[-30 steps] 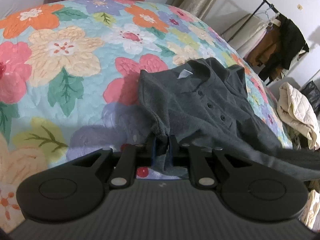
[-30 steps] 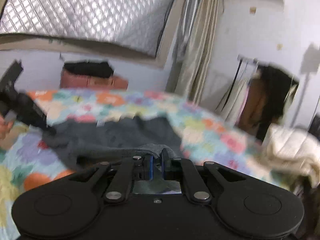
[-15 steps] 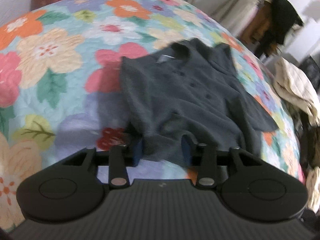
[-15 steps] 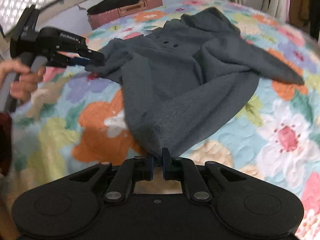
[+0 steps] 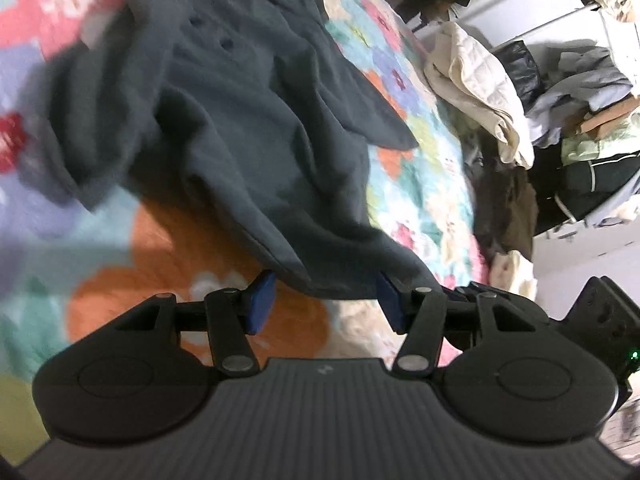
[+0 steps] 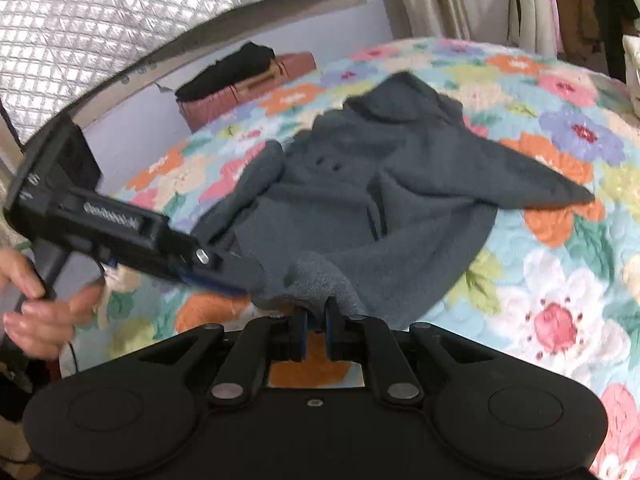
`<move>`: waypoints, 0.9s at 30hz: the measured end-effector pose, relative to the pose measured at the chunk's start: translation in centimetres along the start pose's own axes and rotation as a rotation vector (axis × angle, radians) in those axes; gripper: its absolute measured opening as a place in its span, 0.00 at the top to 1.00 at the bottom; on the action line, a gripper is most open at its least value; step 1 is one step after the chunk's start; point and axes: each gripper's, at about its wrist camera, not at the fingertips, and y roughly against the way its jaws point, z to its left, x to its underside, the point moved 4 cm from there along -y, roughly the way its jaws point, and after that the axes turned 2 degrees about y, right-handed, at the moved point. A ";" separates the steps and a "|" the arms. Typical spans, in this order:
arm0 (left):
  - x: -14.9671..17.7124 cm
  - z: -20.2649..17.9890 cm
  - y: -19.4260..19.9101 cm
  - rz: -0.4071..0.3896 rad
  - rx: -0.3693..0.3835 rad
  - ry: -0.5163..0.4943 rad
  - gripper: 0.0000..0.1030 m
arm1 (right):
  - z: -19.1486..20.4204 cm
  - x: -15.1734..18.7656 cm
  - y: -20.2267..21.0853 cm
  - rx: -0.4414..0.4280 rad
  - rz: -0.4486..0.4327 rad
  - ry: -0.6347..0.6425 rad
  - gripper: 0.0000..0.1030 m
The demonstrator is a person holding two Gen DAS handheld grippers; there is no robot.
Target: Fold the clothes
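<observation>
The right gripper [image 6: 315, 322] pinches the grey shirt's [image 6: 372, 200] hem; the left gripper [image 5: 323, 300], spread, straddles it on the floral quilt [image 6: 560, 280] near piled laundry [image 5: 480, 80].

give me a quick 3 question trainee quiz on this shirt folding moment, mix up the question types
1. True or false: the right tongs are shut on the shirt.
2. The left tongs are: A) open, with the shirt hem between the pads B) clamped on a sleeve C) out of view.
3. Fill in: the shirt lies on a ____ patterned bedspread.

Key: 1 true; 2 A; 3 flower
</observation>
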 end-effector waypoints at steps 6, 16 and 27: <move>0.3 0.0 0.4 -0.133 -0.094 0.044 0.46 | 1.2 0.6 -0.1 -0.123 0.038 -0.004 0.90; 1.9 -1.2 -3.2 0.052 0.096 0.061 0.68 | 2.7 1.0 0.4 -0.188 0.042 0.074 0.90; -0.2 1.3 -1.3 -0.108 -0.001 0.102 0.89 | -1.7 1.4 0.2 -0.102 0.083 -0.010 0.85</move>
